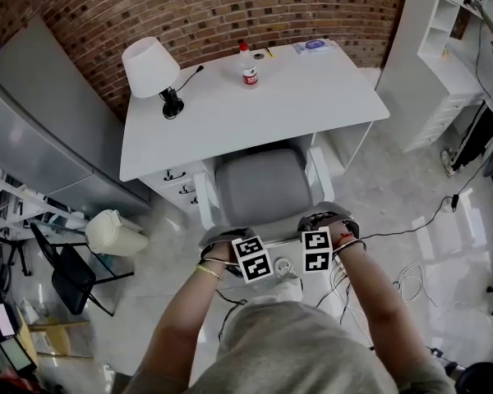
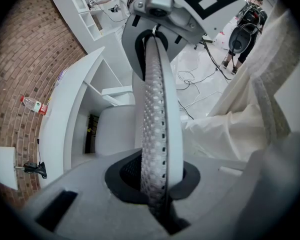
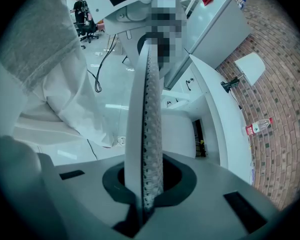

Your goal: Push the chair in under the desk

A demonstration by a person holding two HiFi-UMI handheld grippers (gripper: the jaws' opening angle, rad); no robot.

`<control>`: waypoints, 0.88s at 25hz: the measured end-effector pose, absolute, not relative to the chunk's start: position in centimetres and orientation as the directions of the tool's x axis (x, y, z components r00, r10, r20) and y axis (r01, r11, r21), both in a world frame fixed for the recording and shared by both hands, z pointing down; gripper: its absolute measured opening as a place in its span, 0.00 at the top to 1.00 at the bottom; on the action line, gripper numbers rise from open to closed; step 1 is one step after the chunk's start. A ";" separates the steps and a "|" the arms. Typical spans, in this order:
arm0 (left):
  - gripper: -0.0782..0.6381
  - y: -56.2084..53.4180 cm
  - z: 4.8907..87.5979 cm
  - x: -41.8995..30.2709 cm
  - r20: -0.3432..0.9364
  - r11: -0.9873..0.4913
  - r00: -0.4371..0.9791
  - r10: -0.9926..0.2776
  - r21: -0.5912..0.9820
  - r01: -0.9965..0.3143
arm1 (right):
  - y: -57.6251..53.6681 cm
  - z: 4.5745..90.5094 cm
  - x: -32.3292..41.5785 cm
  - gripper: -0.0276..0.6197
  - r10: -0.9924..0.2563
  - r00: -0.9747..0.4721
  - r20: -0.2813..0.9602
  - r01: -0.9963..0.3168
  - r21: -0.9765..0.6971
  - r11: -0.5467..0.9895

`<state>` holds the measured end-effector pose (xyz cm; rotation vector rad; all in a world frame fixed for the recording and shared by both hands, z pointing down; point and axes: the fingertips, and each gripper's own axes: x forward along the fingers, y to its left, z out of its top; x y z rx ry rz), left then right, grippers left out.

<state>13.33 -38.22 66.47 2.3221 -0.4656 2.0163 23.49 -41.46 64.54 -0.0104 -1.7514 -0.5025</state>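
Progress: partway; chair (image 1: 259, 189) facing the tabletop (image 1: 312, 89), front of seat just under its edge, rest of seat and both armrests out in front.
Left to do: by the look of it, more pushing until the seat sits under the tabletop.
Left tool (image 2: 157, 134): jaws closed together, nothing between.
Right tool (image 3: 147, 144): likewise closed and empty.
Pose: both tools side by side at the chair back, on the side away from the tabletop, pointing steeply down.
Contact with chair back: hidden, cannot tell.

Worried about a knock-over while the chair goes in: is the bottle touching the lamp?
Apart. The head view shows a wide strip of bare desk between the bottle and the lamp.
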 end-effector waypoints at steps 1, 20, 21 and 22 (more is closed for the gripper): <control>0.85 -38.3 66.5 13.4 0.973 -0.955 0.115 -0.202 -0.169 -0.245 | -41.5 64.6 23.5 0.93 -0.259 -0.249 0.933 0.276 0.325 0.905; 0.84 -38.5 66.6 13.6 0.974 -0.953 0.113 -0.197 -0.163 -0.256 | -41.9 64.6 23.7 0.93 -0.267 -0.258 0.929 0.285 0.337 0.897; 0.85 -38.6 66.7 13.6 0.973 -0.952 0.112 -0.201 -0.167 -0.256 | -41.9 64.6 23.8 0.93 -0.266 -0.257 0.929 0.285 0.336 0.898; 0.84 -38.6 66.7 13.6 0.972 -0.951 0.112 -0.205 -0.171 -0.256 | -41.9 64.7 23.8 0.93 -0.267 -0.256 0.929 0.285 0.336 0.898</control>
